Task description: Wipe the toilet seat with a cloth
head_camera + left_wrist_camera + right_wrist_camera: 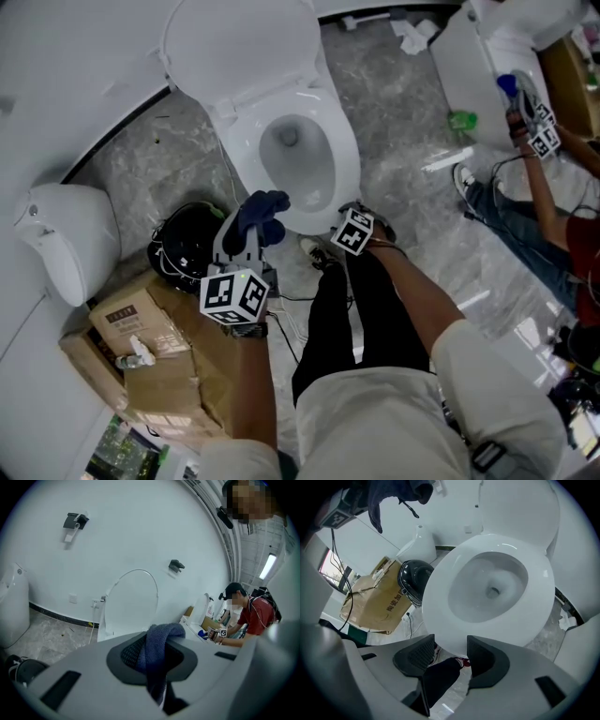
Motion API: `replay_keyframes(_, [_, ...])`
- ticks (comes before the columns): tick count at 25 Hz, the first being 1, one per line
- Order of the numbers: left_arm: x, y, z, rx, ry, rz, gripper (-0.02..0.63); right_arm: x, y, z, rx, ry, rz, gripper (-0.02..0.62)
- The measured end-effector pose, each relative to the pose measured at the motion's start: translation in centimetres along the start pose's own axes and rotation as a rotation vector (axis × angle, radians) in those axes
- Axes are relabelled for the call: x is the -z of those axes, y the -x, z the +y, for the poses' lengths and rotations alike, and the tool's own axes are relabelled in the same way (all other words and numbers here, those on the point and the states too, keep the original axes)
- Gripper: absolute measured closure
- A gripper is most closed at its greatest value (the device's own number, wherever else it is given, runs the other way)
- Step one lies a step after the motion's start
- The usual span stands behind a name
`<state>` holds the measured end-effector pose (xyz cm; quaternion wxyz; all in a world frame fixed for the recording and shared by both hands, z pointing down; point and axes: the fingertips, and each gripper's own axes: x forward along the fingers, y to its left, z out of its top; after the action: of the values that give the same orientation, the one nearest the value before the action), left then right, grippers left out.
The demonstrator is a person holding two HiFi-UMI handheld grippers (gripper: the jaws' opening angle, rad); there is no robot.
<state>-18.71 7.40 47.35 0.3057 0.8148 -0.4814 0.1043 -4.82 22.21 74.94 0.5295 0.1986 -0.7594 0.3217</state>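
1. The left gripper [152, 657] is clamped on a dark blue cloth [158, 649], which bunches between its jaws and droops over them.
2. The right gripper [451, 652] has its jaws apart and holds nothing. Only the person's dark trouser leg [437, 679] shows through the gap.
3. Just ahead of the right gripper's jaws lies the front rim of the white toilet seat [438, 588]. In the right gripper view the cloth hangs up and to the left, clear of the seat.
4. Beyond the seat, the lid [239, 42] stands raised.
5. Left of the left gripper, a black round object [186, 246] and a cardboard box [164, 352] sit on the floor.
6. Far to the right of the right gripper, another person [544, 202] bends at a second toilet [487, 56].
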Motion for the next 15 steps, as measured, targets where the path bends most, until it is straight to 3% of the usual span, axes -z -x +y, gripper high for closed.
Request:
replay_keyframes(11, [1.4, -2.7, 0.8, -0.01, 0.004, 0.035, 0.572, 0.1, -0.7, -0.4, -0.048, -0.016, -0.021, 0.367])
replay_keyframes(15, [1.3, -4.0, 1.1, -0.011, 0.005, 0.041, 0.572, 0.9, -0.3, -0.4, -0.085, -0.108, -0.003, 0.365])
